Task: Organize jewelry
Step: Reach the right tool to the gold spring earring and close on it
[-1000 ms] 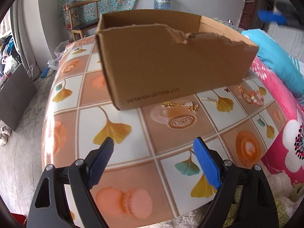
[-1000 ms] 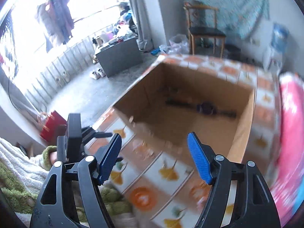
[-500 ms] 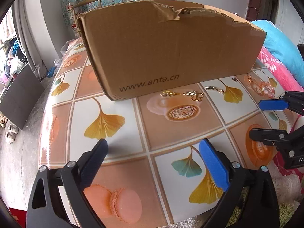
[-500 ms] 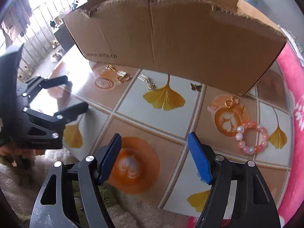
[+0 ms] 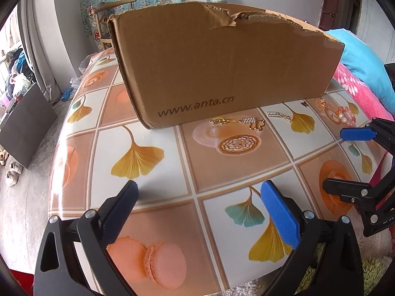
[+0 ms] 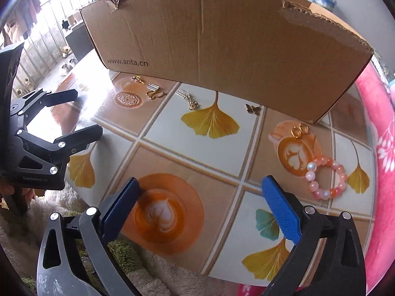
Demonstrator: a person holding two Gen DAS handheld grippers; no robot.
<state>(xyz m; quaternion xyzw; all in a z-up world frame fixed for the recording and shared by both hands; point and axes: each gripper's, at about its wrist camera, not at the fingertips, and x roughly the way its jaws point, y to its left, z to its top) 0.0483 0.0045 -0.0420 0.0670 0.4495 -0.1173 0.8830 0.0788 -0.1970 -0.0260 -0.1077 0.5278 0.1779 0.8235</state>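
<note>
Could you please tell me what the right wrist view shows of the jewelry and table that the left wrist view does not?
Only the right wrist view: the pair of gold rings clearly, and the right gripper, its jaws opening with nothing between them. Only the left wrist view: the macaron print between the open, empty left gripper fingers. Both: the cardboard box, the pink bead bracelet, the gold pieces lined along the box.

Tiled-print table (image 6: 187,133), cardboard box (image 6: 222,37), pink bead bracelet (image 6: 325,177), 2 gold rings (image 6: 300,130), gold earrings (image 6: 154,93)
</note>
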